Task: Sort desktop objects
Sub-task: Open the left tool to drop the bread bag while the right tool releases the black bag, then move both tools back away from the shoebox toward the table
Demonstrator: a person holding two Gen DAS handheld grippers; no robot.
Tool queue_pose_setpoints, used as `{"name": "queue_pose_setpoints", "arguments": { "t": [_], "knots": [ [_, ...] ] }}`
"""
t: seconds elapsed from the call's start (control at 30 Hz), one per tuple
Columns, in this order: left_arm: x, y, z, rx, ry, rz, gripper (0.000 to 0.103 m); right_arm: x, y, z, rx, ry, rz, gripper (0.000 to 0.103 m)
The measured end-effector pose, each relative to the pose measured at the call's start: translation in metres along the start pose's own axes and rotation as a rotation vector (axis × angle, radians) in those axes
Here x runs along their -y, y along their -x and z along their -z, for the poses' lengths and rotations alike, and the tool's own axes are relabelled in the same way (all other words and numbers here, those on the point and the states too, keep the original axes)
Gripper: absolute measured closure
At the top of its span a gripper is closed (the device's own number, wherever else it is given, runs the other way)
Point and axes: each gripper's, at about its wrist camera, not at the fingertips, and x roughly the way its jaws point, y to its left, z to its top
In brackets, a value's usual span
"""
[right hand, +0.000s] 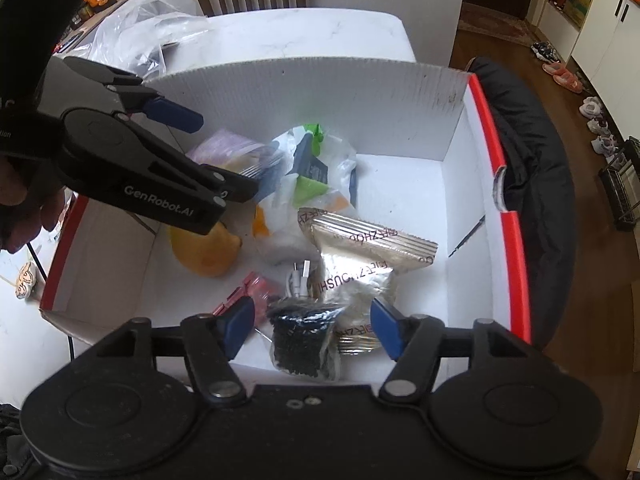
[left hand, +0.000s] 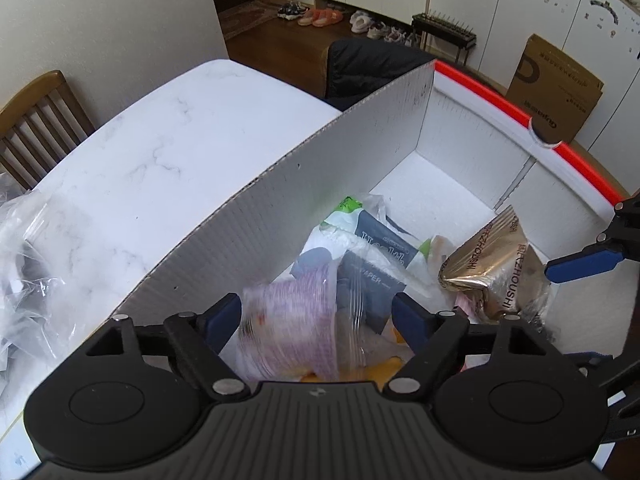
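A white corrugated box (left hand: 320,184) (right hand: 320,92) with a red rim holds mixed items. My left gripper (left hand: 316,318) (right hand: 224,152) hangs open over its near corner. A blurred purple-striped packet in clear wrap (left hand: 288,320) (right hand: 232,148) lies between its blue fingers (left hand: 222,316), and the pads do not press on it. My right gripper (right hand: 312,328) (left hand: 580,266) is open too, with a clear bag of small black pieces (right hand: 304,336) loose between its fingers (right hand: 240,326). A gold foil packet (left hand: 492,268) (right hand: 360,256) lies just beyond.
Also in the box are a white plastic bag with dark packs (left hand: 372,240) (right hand: 316,168), an orange item (right hand: 208,252), a red item (right hand: 256,288) and a white plug (right hand: 300,276). Clear bags (left hand: 24,260) (right hand: 152,24) sit on the marble table (left hand: 160,140). A dark jacket (right hand: 532,200) lies beside the box.
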Motion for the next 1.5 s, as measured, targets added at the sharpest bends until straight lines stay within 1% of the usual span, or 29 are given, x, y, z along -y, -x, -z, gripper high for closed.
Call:
{"name": "queue_pose_setpoints", "arguments": {
  "t": [0.2, 0.37, 0.67, 0.97, 1.23, 1.33, 1.5],
  "knots": [
    [-0.002, 0.017, 0.004, 0.035, 0.006, 0.027, 0.021, -0.001, 0.016, 0.000, 0.035, -0.008, -0.001, 0.039],
    [-0.001, 0.035, 0.010, 0.055, 0.014, 0.028, 0.021, -0.004, 0.030, 0.002, 0.067, -0.005, -0.004, 0.037],
    [-0.004, 0.074, 0.033, 0.105, 0.031, 0.060, 0.021, -0.019, 0.054, 0.004, 0.126, -0.009, -0.016, 0.034],
    [-0.011, 0.109, 0.071, 0.142, 0.044, 0.093, 0.021, -0.042, 0.069, 0.011, 0.169, -0.005, -0.018, 0.031],
    [-0.025, 0.128, 0.114, 0.141, 0.080, 0.105, 0.021, -0.065, 0.076, 0.017, 0.187, -0.036, -0.019, 0.027],
    [-0.032, 0.136, 0.128, 0.147, 0.092, 0.106, 0.021, -0.077, 0.079, 0.016, 0.199, -0.037, -0.027, 0.024],
    [-0.045, 0.145, 0.153, 0.152, 0.089, 0.087, 0.021, -0.102, 0.083, 0.011, 0.220, -0.020, -0.033, 0.018]
  ]
}}
